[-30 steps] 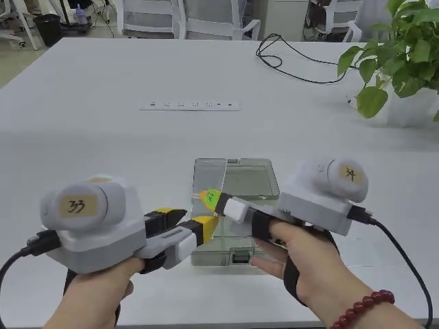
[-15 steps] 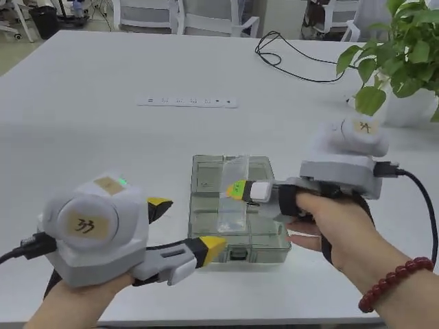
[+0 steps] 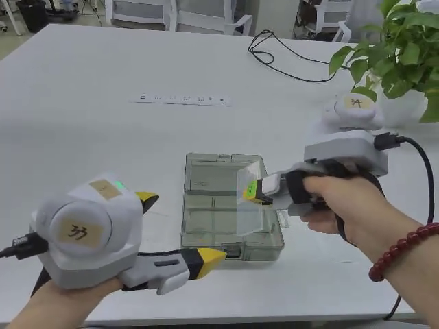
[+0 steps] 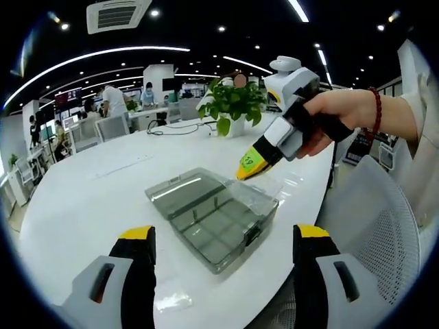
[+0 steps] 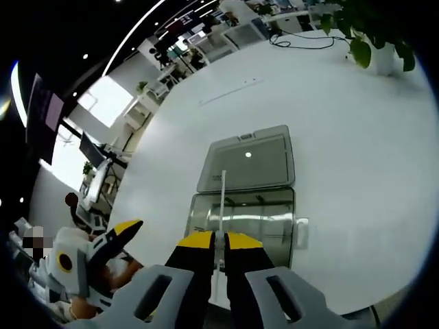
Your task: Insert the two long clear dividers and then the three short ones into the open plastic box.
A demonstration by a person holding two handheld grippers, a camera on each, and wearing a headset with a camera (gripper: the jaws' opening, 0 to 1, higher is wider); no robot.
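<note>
White table (image 3: 82, 137) — clear divider (image 3: 247, 216) faint, edge-on, in right tongs (image 3: 253, 194)

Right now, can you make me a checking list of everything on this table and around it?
Surface: white table, smooth and level.
Job's things: open box lying flat with its lid back; one clear divider held over it.
Clutter: power strip farther back on the table.
Grippers: left gripper open, holding nothing, by the box's front; right gripper shut on the divider.
Cables: black cable looped at the table's far end; wire trailing from the right gripper.
Surroundings: green plant at the table's right; chairs beyond; people far off.
</note>
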